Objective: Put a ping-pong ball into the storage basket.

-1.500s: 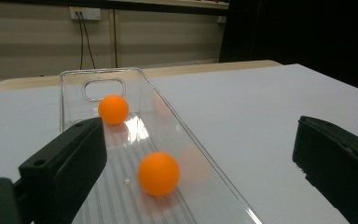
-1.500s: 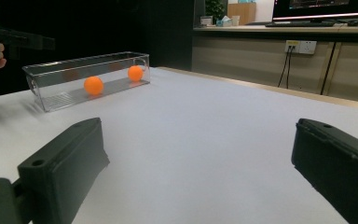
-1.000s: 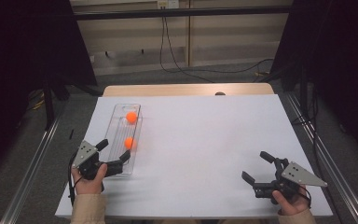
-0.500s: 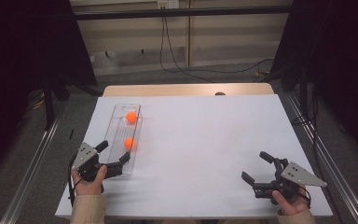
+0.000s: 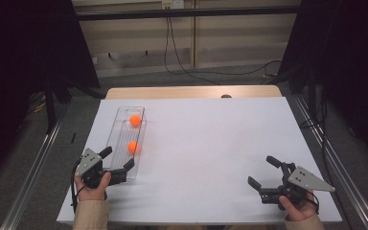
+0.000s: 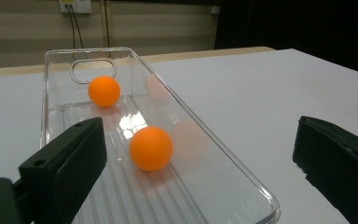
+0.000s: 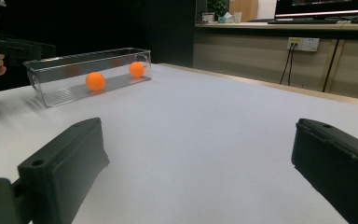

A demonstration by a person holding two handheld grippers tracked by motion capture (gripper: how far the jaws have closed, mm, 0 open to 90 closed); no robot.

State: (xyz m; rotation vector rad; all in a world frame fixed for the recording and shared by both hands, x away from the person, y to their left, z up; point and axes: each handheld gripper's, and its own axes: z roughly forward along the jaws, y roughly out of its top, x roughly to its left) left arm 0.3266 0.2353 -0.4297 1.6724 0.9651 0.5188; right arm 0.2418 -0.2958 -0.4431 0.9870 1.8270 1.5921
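Our left gripper (image 5: 120,160) sits at the near left of the white bench (image 5: 211,143), jaws spread wide on either side of the near end of a clear plastic tray (image 5: 120,165), gripping nothing. Our right gripper (image 5: 264,171) rests at the near right, well apart from the tray, jaws likewise spread and empty. Inside the tray we see one orange ball (image 6: 151,148) near the middle, and a second orange ball (image 6: 104,91) toward the far end by the handle cutout.
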